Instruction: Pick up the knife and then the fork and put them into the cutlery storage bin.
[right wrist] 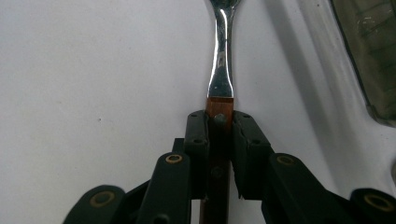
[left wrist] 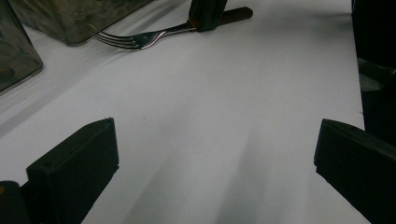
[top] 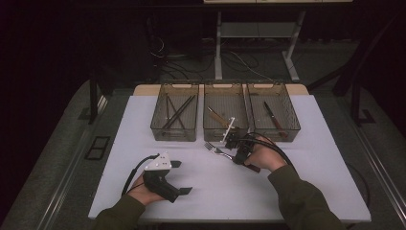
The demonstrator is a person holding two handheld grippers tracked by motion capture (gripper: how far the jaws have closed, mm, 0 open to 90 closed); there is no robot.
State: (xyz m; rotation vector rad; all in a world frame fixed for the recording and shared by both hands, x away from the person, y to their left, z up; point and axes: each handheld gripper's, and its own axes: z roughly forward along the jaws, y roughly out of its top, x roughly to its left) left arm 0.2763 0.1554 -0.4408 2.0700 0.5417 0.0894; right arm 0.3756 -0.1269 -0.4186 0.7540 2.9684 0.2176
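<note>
Fork clamped at the handle, tines toward the bins

Right gripper [top: 238,152] lies low over the white table [top: 306,182], the person's right hand [top: 263,154] curled round it and the forearm coming in from the lower right. Its jaws are closed tight on the fork [right wrist: 220,70], pinching the brown wooden handle just behind the metal neck. The fork is steel, shiny, with the tines pointing left and slightly away; it seems to rest on the table just in front of the middle bin [top: 225,112], though contact is hard to judge. Left gripper [top: 178,177] rests on the table near the front edge, well apart from the fork, jaws spread wide with nothing between them.
</note>
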